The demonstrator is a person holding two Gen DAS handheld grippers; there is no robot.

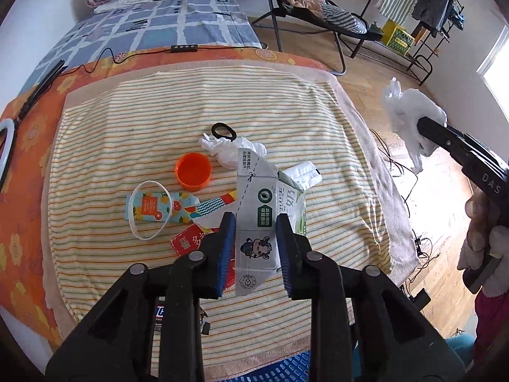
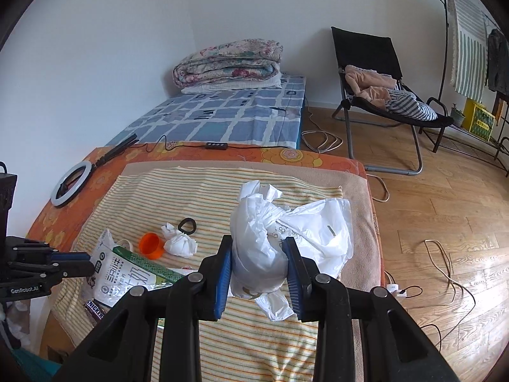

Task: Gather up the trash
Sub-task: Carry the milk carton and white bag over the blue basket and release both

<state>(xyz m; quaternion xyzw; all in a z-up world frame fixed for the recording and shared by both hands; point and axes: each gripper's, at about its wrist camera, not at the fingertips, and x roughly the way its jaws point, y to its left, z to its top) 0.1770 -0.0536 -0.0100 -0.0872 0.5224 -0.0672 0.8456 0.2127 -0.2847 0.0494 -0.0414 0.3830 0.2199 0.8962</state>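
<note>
My left gripper (image 1: 255,222) is shut on a flattened white-and-green milk carton (image 1: 259,197), held above the striped towel (image 1: 127,121); the carton also shows in the right wrist view (image 2: 127,273). My right gripper (image 2: 258,254) is shut on a white plastic bag (image 2: 276,235), held off the right side of the table; the bag shows in the left wrist view (image 1: 410,111). On the towel lie an orange cap (image 1: 193,171), crumpled white tissue (image 1: 229,149), a black ring (image 1: 223,131), a white ring (image 1: 149,208), a colourful wrapper (image 1: 159,207) and a red packet (image 1: 187,240).
The towel lies on an orange flowered cloth (image 1: 19,165). A ring light (image 2: 71,183) and cable lie at the far left. A bed (image 2: 222,117) stands behind, a black chair (image 2: 378,73) and clothes rack at right. Cables lie on the wood floor (image 2: 445,222).
</note>
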